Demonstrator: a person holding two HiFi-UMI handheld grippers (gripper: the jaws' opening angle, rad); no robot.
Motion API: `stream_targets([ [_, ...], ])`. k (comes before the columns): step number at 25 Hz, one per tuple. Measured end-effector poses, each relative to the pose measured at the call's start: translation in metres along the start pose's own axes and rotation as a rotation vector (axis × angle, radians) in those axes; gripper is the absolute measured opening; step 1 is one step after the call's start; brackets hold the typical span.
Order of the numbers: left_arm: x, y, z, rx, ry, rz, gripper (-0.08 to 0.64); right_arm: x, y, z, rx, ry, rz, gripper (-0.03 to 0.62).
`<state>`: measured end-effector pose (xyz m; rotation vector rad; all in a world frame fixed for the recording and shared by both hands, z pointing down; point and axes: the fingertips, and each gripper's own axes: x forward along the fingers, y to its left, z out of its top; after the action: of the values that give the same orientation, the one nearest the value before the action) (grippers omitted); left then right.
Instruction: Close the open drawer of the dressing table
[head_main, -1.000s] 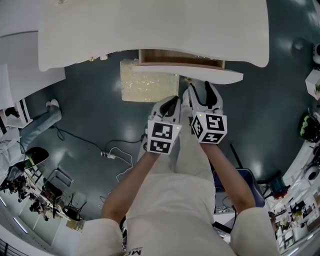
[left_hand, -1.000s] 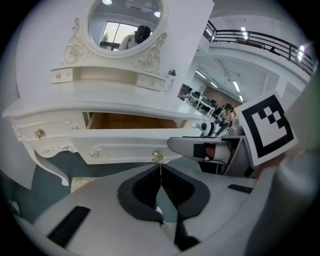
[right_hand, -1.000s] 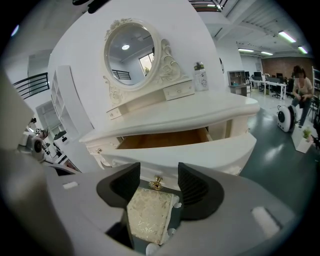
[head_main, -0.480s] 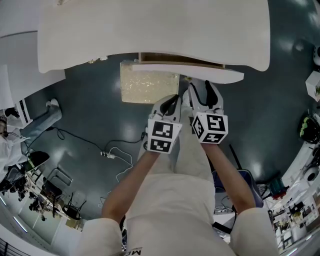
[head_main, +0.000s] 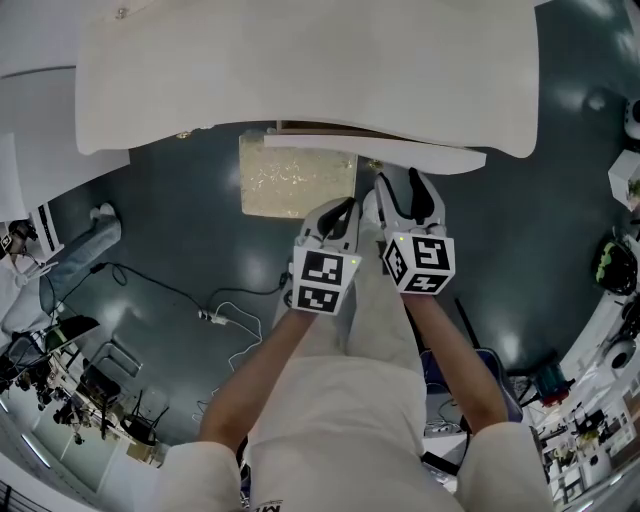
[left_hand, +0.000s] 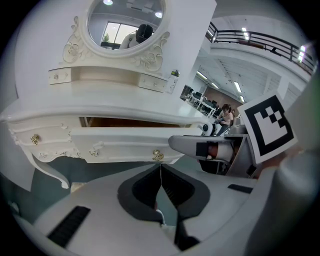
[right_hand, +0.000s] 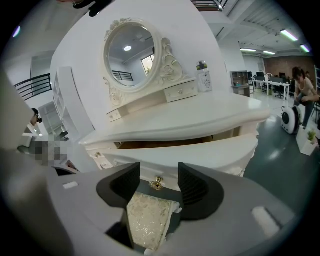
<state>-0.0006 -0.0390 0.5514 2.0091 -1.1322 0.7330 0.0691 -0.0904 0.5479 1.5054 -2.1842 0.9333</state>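
now the drawer (head_main: 375, 150) of the dressing table (head_main: 300, 60) is seen pushed further in than it was a second ago. the brown gap under the tabletop (right_hand: 200, 116) was wide then, and only a thin strip of it is left. the drawer is not shut all the way yet, so a little more pushing is likely needed, but the job looks nearly done. the drawer is found in the middle of the table's front, just ahead of both tools and above the gold stool (head_main: 298, 178).

the fingers of the left gripper (left_hand: 161, 170) are pressed together with nothing between them. the fingers of the right gripper (right_hand: 160, 174) are held wide apart. the small gold knob (right_hand: 157, 183) is seen in the gap between them, but it is not squeezed. whether the drawer front is touched cannot be told.

no words or brand names can be read. only black and white square patterns are shown on the cubes (head_main: 322, 280), and the label on the little bottle (right_hand: 202, 75) is too small to be read.
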Motion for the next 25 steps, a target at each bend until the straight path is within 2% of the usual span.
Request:
stream_targets([
  [25,0.011,0.009,0.008,-0.014,0.001,0.010,0.011,0.025,-0.009,0.022,-0.008,-0.021,0.010,0.206],
])
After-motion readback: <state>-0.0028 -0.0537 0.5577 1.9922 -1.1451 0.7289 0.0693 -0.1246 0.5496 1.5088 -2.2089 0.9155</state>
